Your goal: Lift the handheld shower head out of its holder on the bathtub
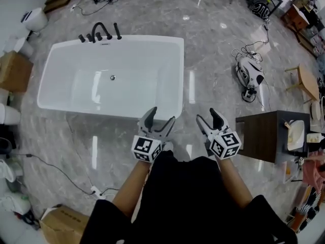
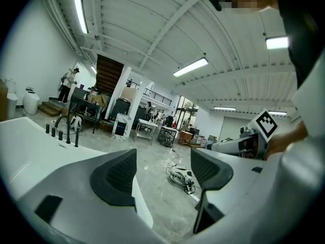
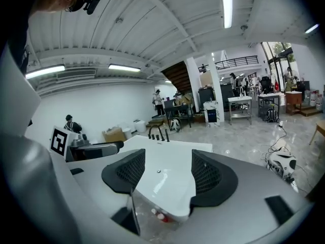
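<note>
Approach step: left gripper (image 1: 162,115) and right gripper (image 1: 206,115) are being held open and empty at bathtub's (image 1: 53,80) five o'clock; reach to shower head (image 1: 118,31) at eleven o'clock is being required.

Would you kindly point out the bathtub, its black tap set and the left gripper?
bathtub (image 1: 101,109): head view, near rim.
black tap set (image 1: 100,34): head view, middle of the fittings.
left gripper (image 1: 163,114): head view, midway between its jaws.

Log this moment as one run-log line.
left gripper: open, empty | right gripper: open, empty | both at near end of white rectangular bathtub | black tap-and-shower fittings: on far rim, untouched | lift: not started
</note>
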{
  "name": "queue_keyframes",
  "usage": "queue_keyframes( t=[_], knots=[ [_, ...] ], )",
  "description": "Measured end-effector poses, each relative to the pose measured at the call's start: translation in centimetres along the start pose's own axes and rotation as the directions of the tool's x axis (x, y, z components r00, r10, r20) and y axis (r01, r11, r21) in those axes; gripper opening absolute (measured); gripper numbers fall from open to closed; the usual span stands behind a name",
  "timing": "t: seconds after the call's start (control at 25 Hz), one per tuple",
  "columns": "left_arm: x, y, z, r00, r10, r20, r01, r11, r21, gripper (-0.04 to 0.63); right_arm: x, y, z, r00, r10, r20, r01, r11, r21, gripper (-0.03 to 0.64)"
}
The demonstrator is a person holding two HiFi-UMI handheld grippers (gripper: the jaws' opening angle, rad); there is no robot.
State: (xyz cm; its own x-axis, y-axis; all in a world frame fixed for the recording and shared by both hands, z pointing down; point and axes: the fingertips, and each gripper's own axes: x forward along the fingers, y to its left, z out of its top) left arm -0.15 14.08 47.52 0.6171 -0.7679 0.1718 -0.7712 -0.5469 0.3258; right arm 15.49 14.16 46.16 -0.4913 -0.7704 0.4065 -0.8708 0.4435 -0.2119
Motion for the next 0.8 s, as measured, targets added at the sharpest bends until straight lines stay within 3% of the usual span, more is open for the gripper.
queue_keyframes(
  t=[0.2, 0.56, 0.68, 0.8],
  knots=[
    [0.6, 1.5, 0.6, 1.0, 0.02, 0.014, -0.02, 1.0, -0.004, 0.31, 1.8, -0.2, 1.0, 1.0, 0.025, -0.007, -0.026, 0.999, -0.022, 0.252],
    [2.3, 5.0, 0.5, 0.991, 0.122, 0.048, -0.119, 0.991, -0.064, 0.31, 7.6, -2.2, 3.2, 0.996, 0.091, -0.006, -0.091, 0.995, -0.047, 0.252],
    [3.9, 7.5, 1.7, 0.98, 0.185, 0.069, -0.18, 0.981, -0.075, 0.31, 11.7, -2.4, 3.8, 0.987, 0.159, -0.023, -0.16, 0.986, -0.038, 0.252],
    [6.6, 11.0, 3.8, 0.954, 0.278, 0.114, -0.271, 0.96, -0.077, 0.31, 17.0, -3.3, 4.7, 0.968, 0.247, -0.045, -0.249, 0.968, -0.039, 0.252]
  ],
)
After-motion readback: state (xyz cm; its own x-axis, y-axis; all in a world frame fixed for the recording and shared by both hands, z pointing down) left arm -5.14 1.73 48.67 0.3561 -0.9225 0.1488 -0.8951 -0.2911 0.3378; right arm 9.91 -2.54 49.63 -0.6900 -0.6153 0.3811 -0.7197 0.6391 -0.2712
